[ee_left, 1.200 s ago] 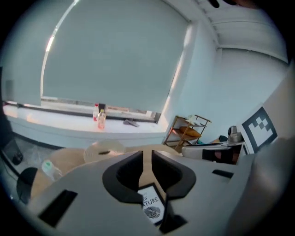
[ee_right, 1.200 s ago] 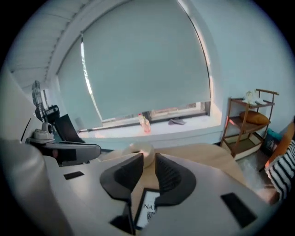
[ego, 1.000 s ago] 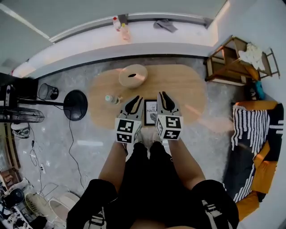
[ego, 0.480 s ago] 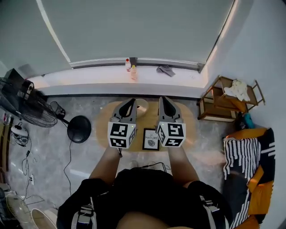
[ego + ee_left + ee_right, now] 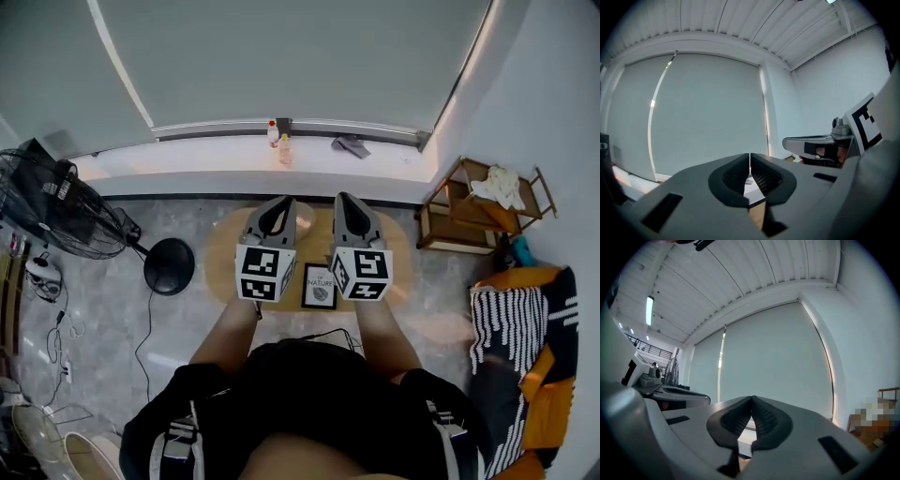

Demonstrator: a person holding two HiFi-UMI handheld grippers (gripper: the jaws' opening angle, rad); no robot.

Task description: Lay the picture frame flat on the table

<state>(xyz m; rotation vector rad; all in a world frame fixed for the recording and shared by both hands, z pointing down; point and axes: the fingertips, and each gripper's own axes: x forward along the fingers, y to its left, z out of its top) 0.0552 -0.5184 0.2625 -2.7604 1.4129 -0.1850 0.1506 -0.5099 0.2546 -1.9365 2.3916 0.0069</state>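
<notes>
my left tool (image 5: 277,214) and right tool (image 5: 349,212) sit pinched shut, empty; picture frame (image 5: 320,286) lies flat on the bench (image 5: 222,262).

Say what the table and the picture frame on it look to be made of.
Table: wood or wood veneer, by its even light tan colour; looks matt; grain too small to see.
Picture frame: thin black border, wood or plastic, cannot tell which; inside, a white printed sheet, probably paper; any glass does not show.
</notes>
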